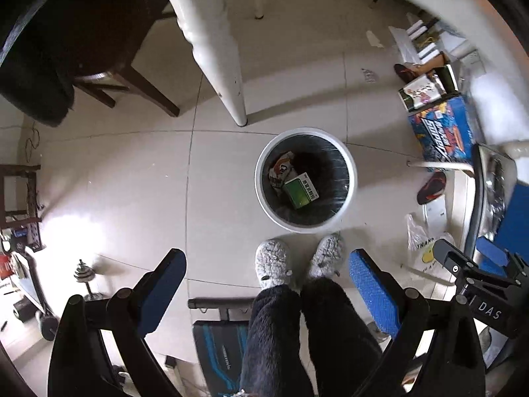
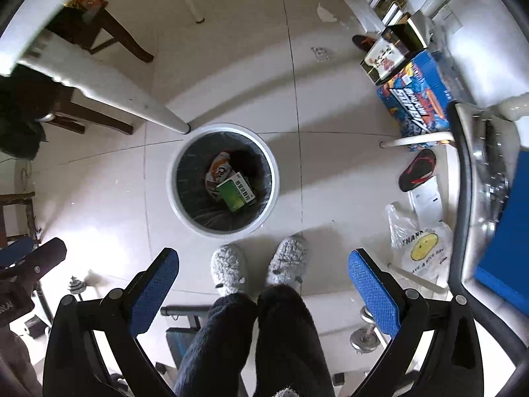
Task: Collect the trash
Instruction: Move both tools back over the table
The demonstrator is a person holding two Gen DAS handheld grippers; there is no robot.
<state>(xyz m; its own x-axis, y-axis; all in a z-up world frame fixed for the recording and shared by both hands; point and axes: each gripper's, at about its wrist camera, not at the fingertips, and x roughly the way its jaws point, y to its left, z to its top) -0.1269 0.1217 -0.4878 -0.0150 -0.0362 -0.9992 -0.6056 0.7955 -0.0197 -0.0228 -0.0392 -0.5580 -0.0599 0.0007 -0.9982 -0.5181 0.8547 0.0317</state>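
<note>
Both of my tools hang wide apart with nothing in them: the left hand-held gripper [image 1: 266,284] and the right hand-held gripper [image 2: 263,284] each show dimpled blue rubber pads on black linkages. Below them are my fuzzy grey slippers [image 2: 258,264] on the glossy tiled floor [image 2: 99,205]. Just beyond my toes stands the round white trash bin [image 2: 274,178], lined with a crinkly dark bag and already holding a green carton [image 2: 236,193] against a crumpled printed wrapper [image 2: 218,168]. Loose trash, I judge, is the thin white plastic bag [image 2: 420,248] at the floor's right edge and a torn paper scrap [image 2: 325,13] far off. The bag looks light, limp and slippery; pinching a bunched fold near its handles should hold best.
</note>
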